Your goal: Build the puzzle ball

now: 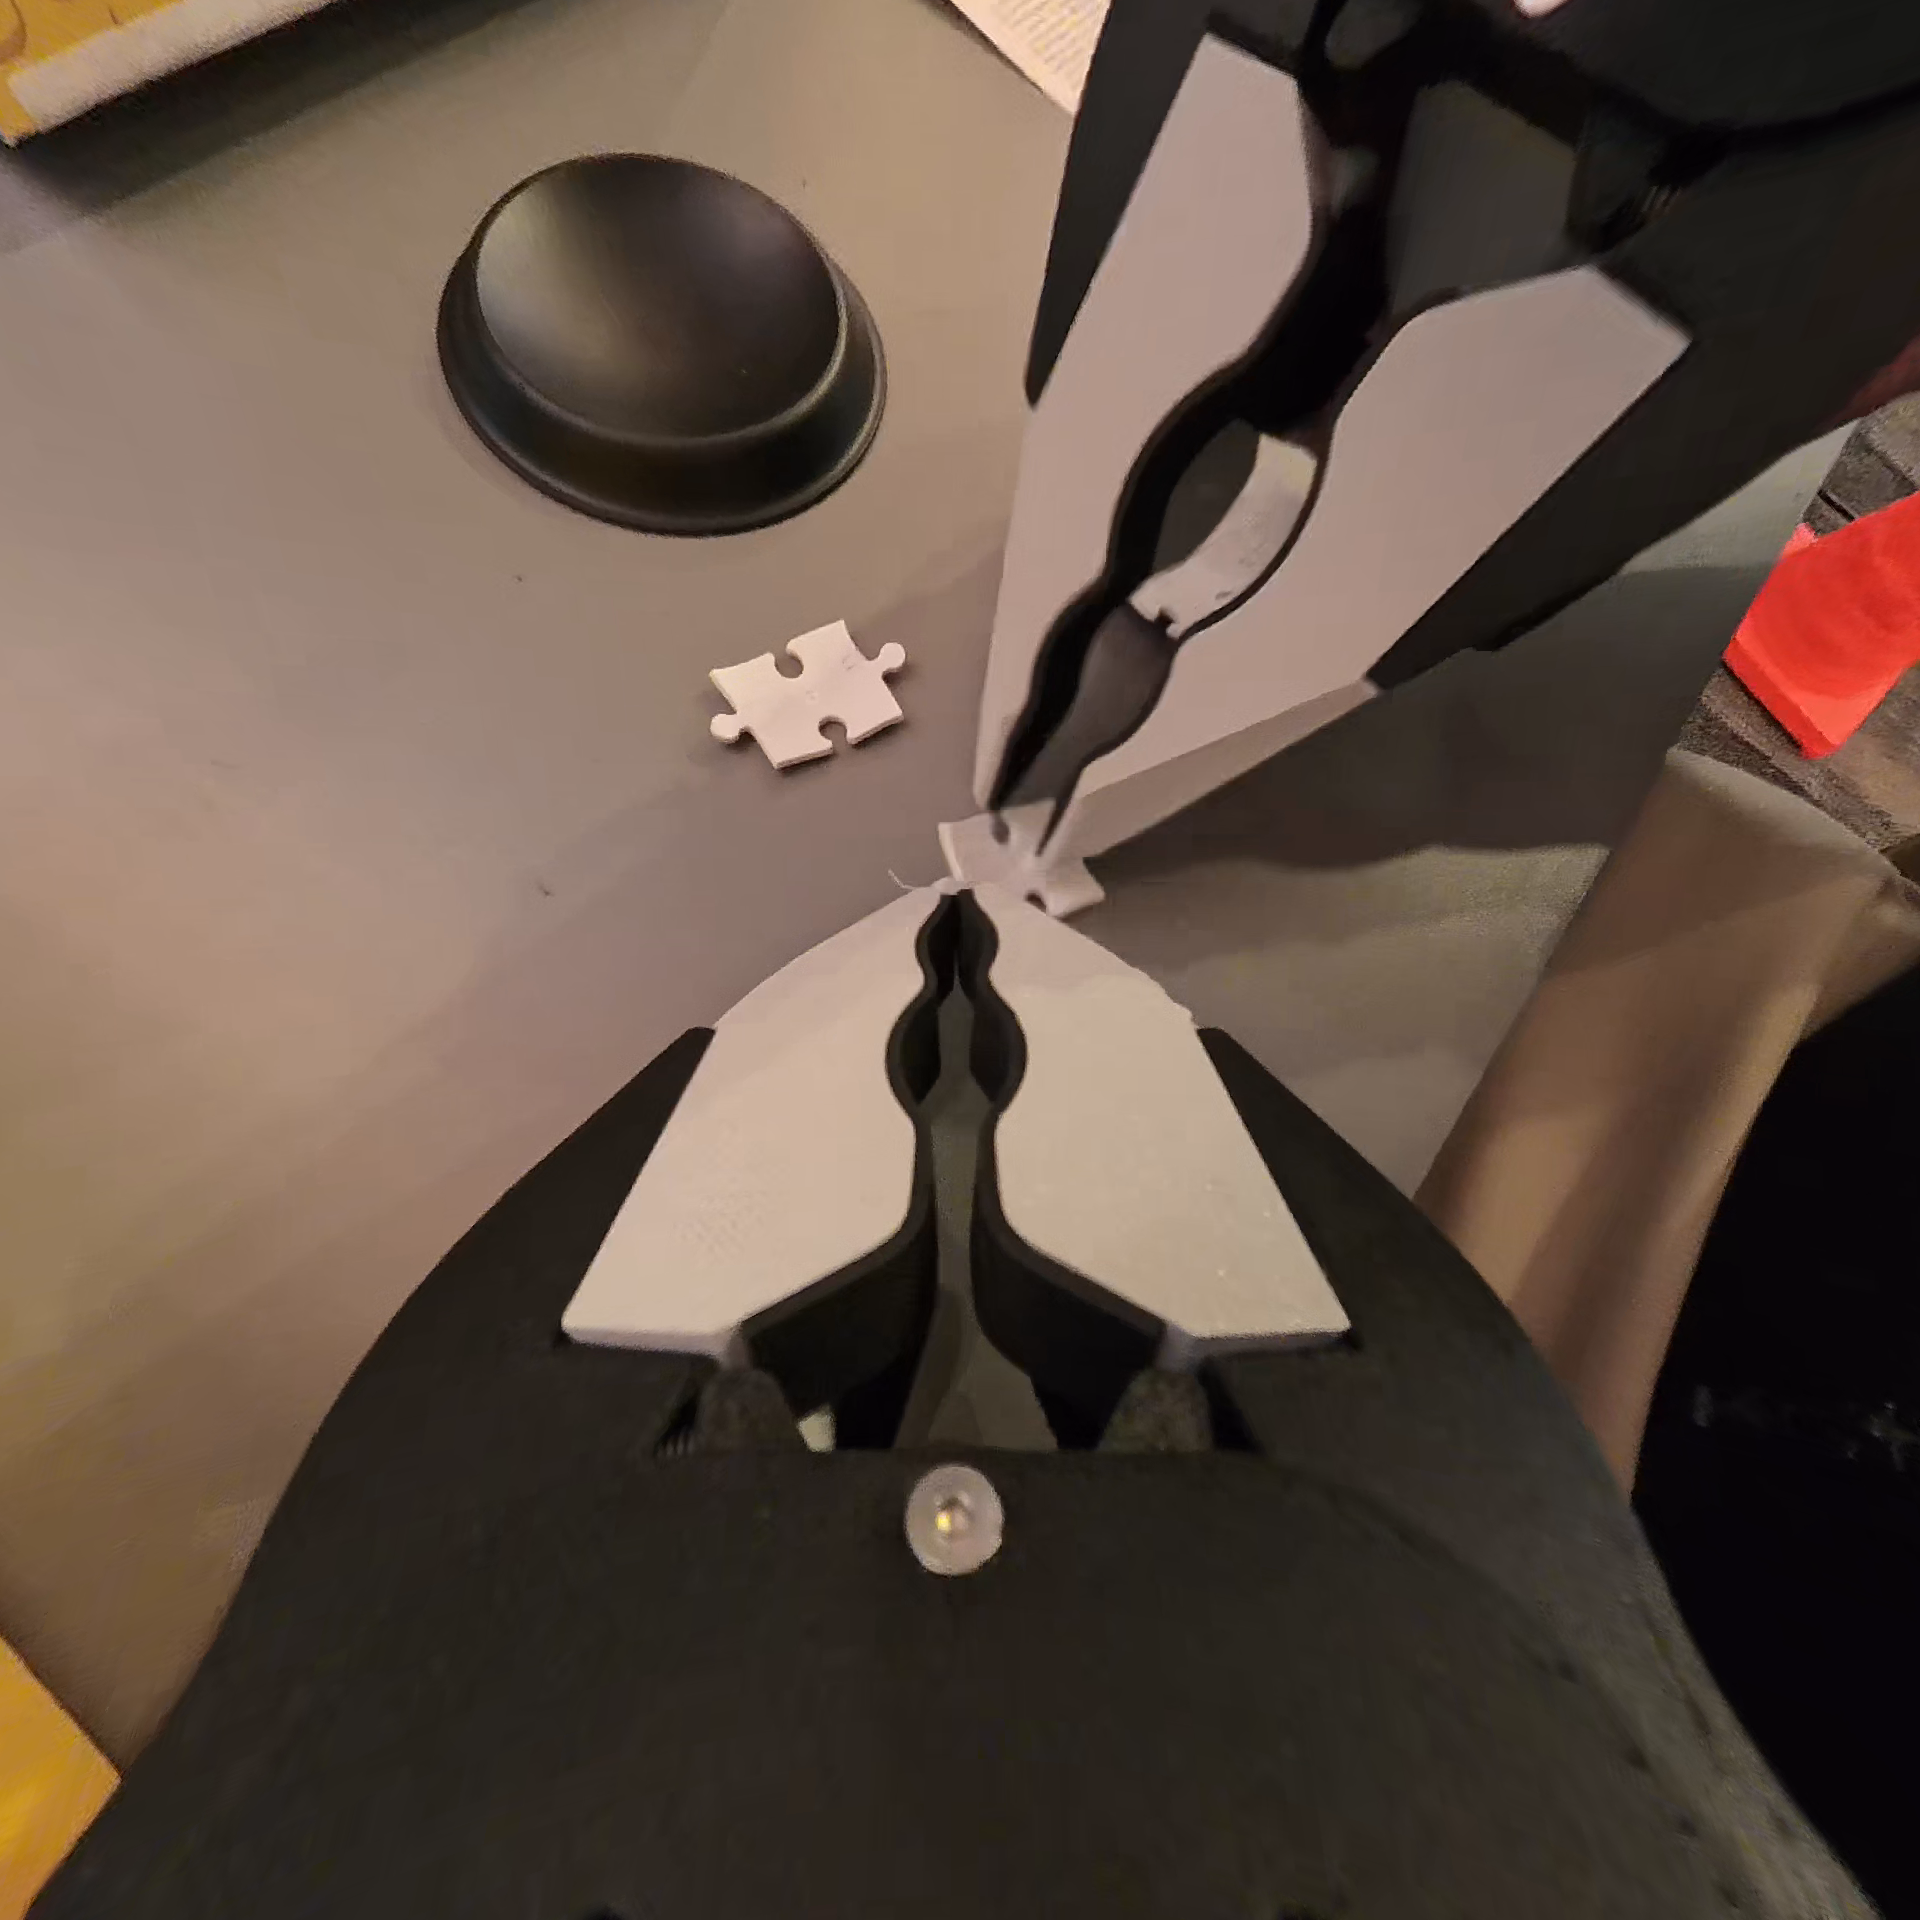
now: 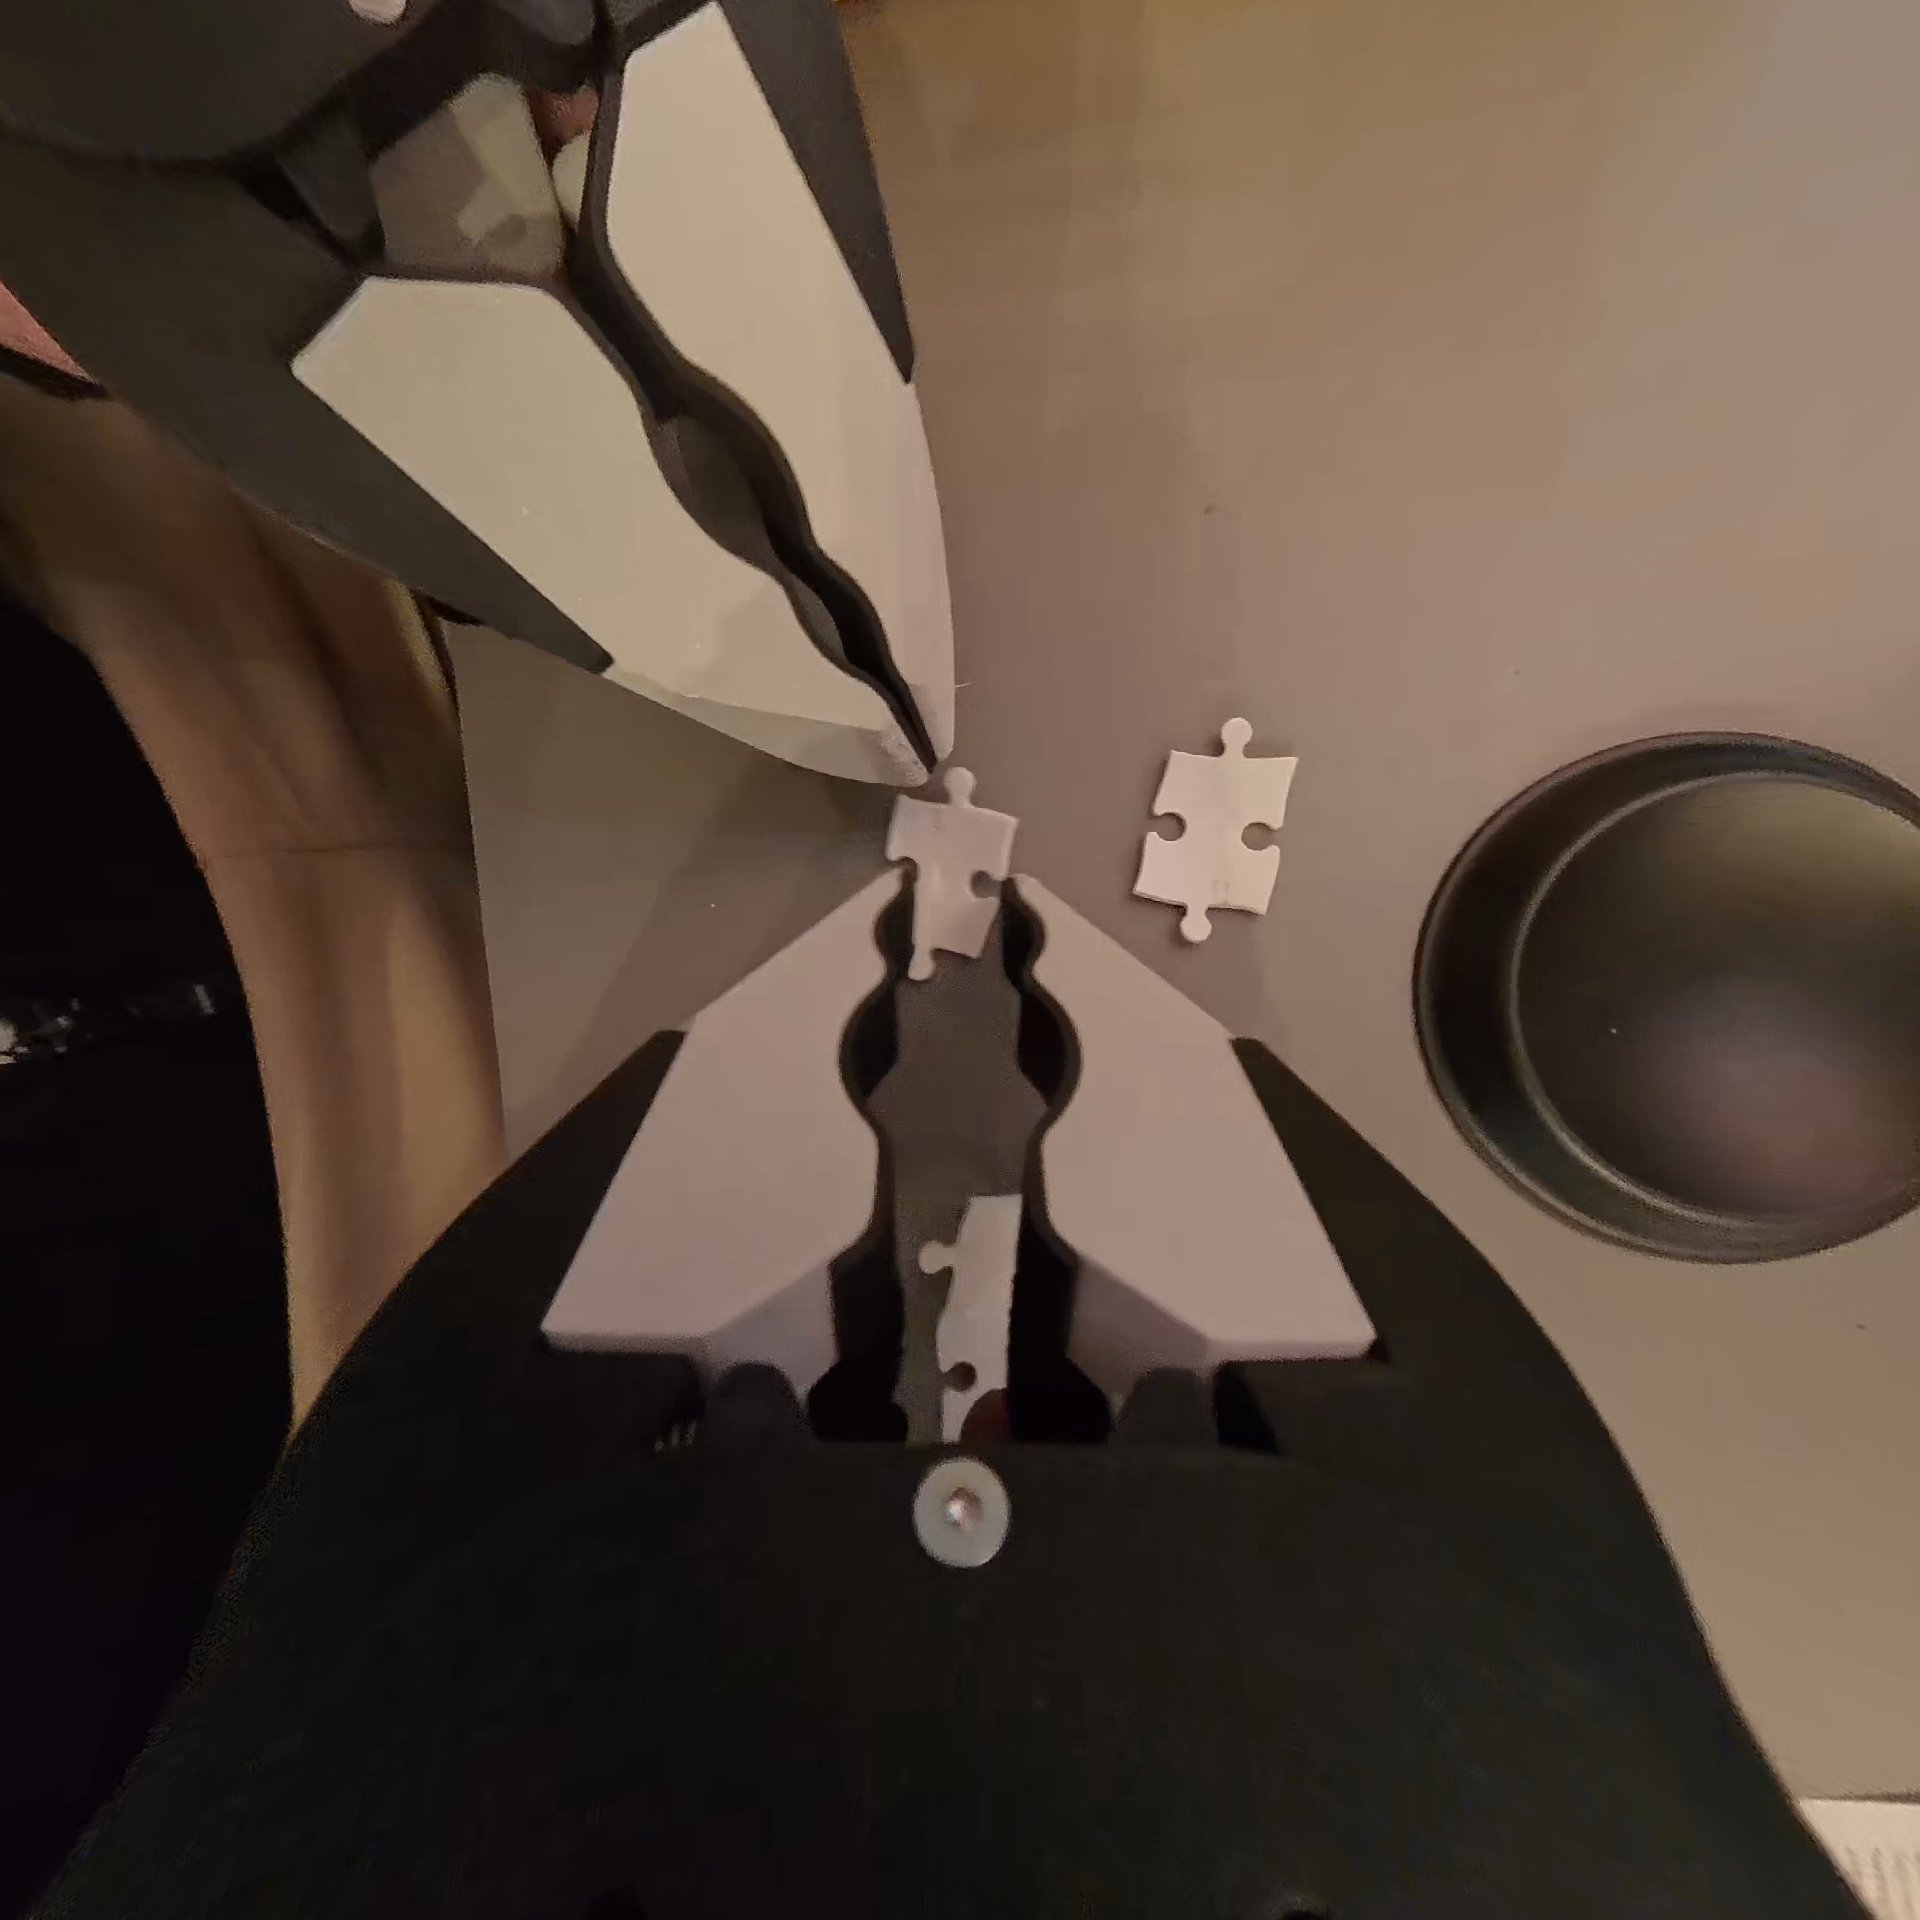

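My right gripper (image 2: pixel 956 883) is shut on a small white puzzle piece (image 2: pixel 948 847) and holds it at its tips, just above the grey table (image 1: pixel 312 831). In the left wrist view the right gripper (image 1: pixel 1023 831) comes down from the upper right with the piece (image 1: pixel 1023 871). My left gripper (image 1: pixel 958 902) is shut, with its tips right at the piece's edge; it also shows in the right wrist view (image 2: pixel 923 767). A flat white part (image 1: pixel 808 694) that looks like two joined pieces lies nearby (image 2: pixel 1216 831). Another white piece (image 2: pixel 977 1309) lies on the table under my right gripper.
A black round bowl (image 1: pixel 660 343) sits on the table beyond the pieces (image 2: pixel 1704 997). A person's arm (image 1: pixel 1662 987) lies along the table's edge. A red object (image 1: pixel 1818 644) is off the table at the right. A sheet of paper (image 1: pixel 1039 52) lies at the back. The tips of both grippers are at nearly the same place.
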`<state>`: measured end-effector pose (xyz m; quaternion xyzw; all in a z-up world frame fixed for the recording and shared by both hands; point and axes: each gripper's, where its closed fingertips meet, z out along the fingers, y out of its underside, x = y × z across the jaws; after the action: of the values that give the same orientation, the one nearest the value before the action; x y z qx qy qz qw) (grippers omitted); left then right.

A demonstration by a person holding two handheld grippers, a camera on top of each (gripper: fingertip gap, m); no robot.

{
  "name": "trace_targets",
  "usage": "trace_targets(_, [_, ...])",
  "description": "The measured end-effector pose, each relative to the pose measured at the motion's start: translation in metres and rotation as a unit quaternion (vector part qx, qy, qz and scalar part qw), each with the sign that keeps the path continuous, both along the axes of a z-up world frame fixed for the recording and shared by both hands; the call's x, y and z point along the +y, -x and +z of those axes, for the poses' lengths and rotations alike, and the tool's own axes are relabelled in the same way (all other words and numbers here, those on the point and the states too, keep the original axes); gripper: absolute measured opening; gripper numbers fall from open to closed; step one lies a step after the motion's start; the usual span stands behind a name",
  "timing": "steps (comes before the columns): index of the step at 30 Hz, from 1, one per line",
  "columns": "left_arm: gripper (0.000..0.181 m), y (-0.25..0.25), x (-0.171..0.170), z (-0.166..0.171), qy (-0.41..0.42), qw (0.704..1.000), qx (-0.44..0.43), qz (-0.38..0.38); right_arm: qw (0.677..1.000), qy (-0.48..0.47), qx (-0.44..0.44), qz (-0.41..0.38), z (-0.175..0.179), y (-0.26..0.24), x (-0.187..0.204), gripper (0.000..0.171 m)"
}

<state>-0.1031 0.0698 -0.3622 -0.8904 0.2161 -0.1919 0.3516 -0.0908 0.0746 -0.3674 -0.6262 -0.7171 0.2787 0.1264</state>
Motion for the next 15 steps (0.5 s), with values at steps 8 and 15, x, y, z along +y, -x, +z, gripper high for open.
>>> trace_targets(8, [0.0,-0.006,-0.002,-0.002,0.016,0.999,0.016,-0.027,1.0,0.0,-0.013,0.015,0.004,-0.013,0.004,0.021])
trace_targets(15, [0.031,-0.008,0.001,-0.012,0.046,0.995,0.067,-0.058,0.999,-0.025,-0.033,0.023,-0.007,-0.012,0.002,0.014])
